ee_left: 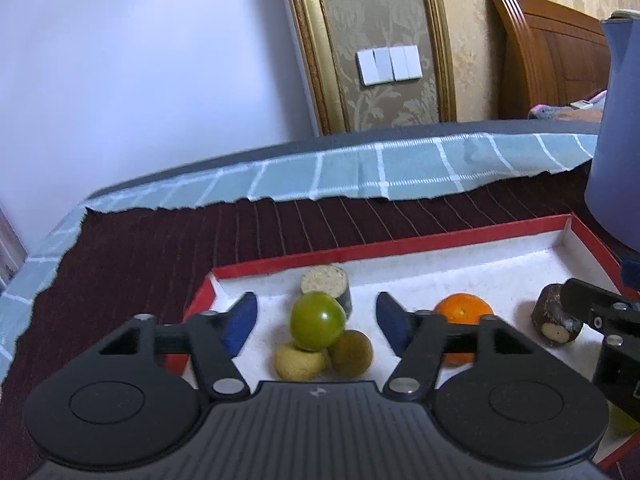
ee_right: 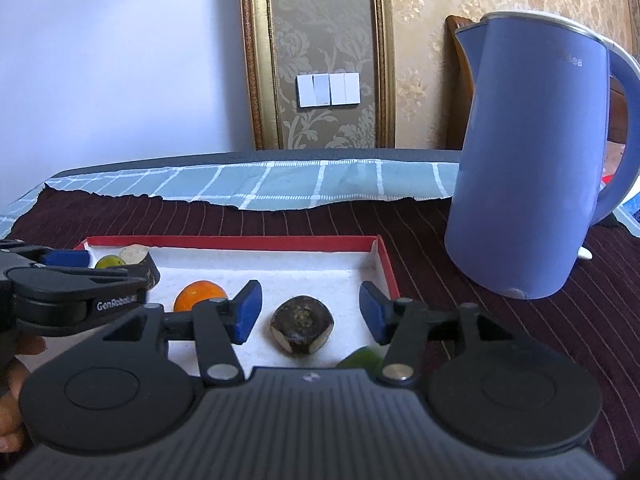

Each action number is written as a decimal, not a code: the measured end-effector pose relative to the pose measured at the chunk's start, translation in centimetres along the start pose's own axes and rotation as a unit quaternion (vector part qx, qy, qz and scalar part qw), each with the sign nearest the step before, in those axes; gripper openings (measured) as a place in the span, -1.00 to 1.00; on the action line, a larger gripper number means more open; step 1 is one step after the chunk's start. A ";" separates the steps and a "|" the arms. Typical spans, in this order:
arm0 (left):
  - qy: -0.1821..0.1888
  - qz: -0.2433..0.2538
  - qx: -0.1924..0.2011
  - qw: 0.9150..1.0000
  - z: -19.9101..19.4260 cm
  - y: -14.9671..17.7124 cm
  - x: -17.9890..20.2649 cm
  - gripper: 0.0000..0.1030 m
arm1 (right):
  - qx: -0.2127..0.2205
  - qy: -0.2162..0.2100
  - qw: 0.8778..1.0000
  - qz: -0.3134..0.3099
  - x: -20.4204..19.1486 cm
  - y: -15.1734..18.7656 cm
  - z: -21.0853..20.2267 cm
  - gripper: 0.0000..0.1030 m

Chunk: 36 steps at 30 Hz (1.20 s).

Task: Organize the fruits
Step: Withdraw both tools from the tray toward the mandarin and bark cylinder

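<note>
A red-rimmed white tray lies on a dark red cloth. My left gripper is open over its left end, its blue pads either side of a green round fruit without touching it. That fruit rests on two yellow-brown fruits. Behind them stands a cut pale-ended stalk piece. An orange lies to the right. My right gripper is open around a dark brown chunk, with gaps on both sides. Another green fruit peeks out under its right finger.
A tall blue kettle stands on the cloth just right of the tray. A teal checked cloth covers the table's far edge, with the wall behind. A hand holds the left gripper at lower left.
</note>
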<state>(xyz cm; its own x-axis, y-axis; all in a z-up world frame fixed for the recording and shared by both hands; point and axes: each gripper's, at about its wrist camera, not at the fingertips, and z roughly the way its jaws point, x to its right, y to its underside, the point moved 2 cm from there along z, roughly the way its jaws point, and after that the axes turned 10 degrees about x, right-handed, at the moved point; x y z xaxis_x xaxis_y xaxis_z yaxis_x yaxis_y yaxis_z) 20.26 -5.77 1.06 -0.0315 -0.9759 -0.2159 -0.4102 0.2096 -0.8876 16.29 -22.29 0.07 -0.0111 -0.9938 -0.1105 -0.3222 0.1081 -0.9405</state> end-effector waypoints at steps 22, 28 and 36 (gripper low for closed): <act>0.055 -0.067 0.034 0.996 -9.7 4.1 -3.6 0.33 | 0.076 -0.023 0.997 -0.010 -0.6 0.7 -9.2 0.84; 0.081 -0.068 0.039 0.994 -12.4 7.1 -3.8 0.34 | 0.094 0.007 0.995 -0.028 -0.6 2.6 -12.1 1.00; 0.119 -0.039 0.049 0.991 -14.4 9.1 -2.5 0.34 | 0.063 0.032 0.997 0.032 1.1 5.4 -11.8 1.00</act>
<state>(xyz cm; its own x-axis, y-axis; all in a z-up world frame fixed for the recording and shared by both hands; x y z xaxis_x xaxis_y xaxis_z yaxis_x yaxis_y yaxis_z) 3.51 -2.27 -0.60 -0.2220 -0.9736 -0.0536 -0.3303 0.1269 -0.9353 3.39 -23.08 -1.32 -0.0887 -0.9840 -0.1544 -0.1975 0.1693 -0.9656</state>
